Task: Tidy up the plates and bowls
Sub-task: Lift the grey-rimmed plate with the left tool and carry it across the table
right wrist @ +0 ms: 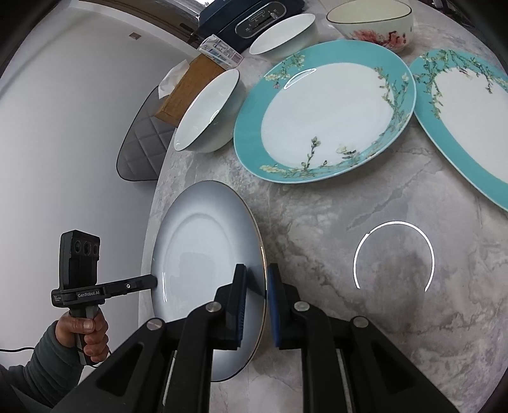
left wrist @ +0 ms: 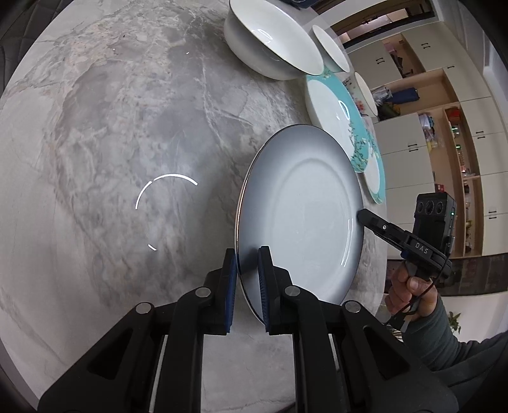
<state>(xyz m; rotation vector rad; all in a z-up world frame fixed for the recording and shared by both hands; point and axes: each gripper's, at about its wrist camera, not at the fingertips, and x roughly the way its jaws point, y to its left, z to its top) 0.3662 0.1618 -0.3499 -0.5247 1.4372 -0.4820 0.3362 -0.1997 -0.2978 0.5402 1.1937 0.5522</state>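
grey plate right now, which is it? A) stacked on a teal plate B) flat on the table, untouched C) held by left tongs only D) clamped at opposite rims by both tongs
D: the left tongs and right tongs each pinch a rim of the grey plate, on opposite sides.

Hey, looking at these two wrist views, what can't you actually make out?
- Underside of the grey plate: both views, hidden by the plate itself.
- Second teal plate: right wrist view, cut off by the frame's right edge.
- Floral bowl: right wrist view, top cropped by the edge.
- Label print on the packet on the tissue box: too small to read.
- Shelf contents: left wrist view, too small and distorted.
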